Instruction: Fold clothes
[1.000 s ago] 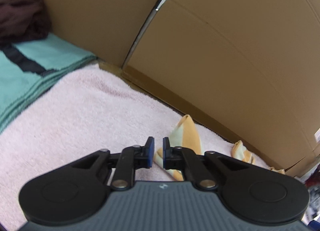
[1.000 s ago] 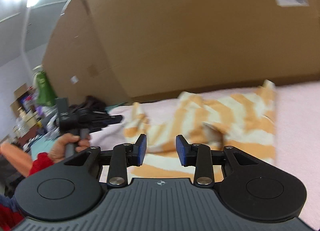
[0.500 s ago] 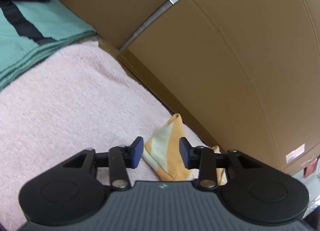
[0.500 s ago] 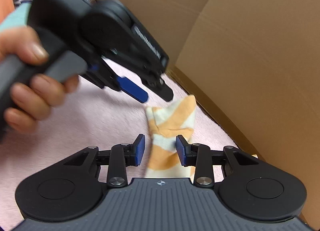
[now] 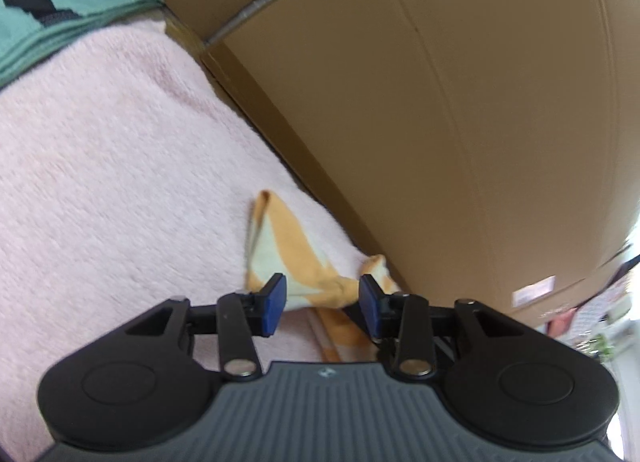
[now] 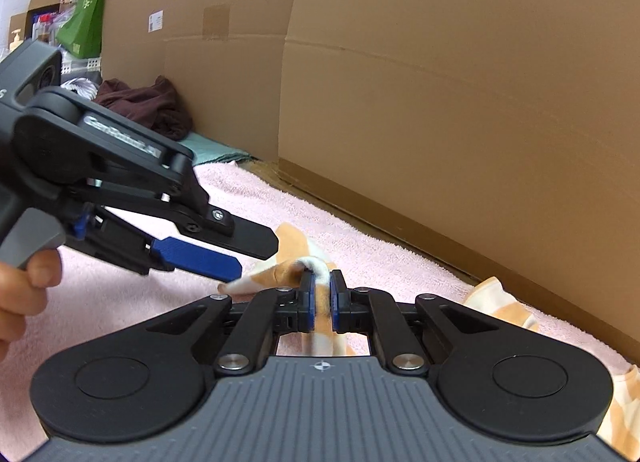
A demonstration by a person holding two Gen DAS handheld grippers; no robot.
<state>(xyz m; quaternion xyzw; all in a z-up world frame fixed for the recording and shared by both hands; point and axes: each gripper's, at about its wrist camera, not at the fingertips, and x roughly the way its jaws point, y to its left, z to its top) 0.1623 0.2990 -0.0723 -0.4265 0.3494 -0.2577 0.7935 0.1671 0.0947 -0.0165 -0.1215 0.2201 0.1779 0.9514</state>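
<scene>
Right gripper point(image 6: 322, 296) is closing its two blue pads on a bunched bit of the orange and white striped cloth point(image 6: 292, 262). That bit sits squeezed between the pads and pokes up over them. More of the cloth lies on the pink blanket point(image 6: 360, 246), out at about four o'clock from the grip, near the foot of the big cardboard box point(image 6: 460, 82).

Left gripper point(image 6: 244, 254) comes in from nine o'clock in the right wrist view, held by a hand point(image 6: 24, 286). Its pads are partly apart, and its tips sit just beside the cloth's loose corner. In the left wrist view the left gripper point(image 5: 322, 302) has the cloth point(image 5: 288, 258) lying in the gap between its pads, but the pads do not press on it.

A green cloth with a black stripe point(image 5: 60, 2) lies at eleven o'clock on the blanket point(image 5: 100, 182). A dark red heap of clothes point(image 6: 144, 106) rests by the box at ten o'clock in the right wrist view.
</scene>
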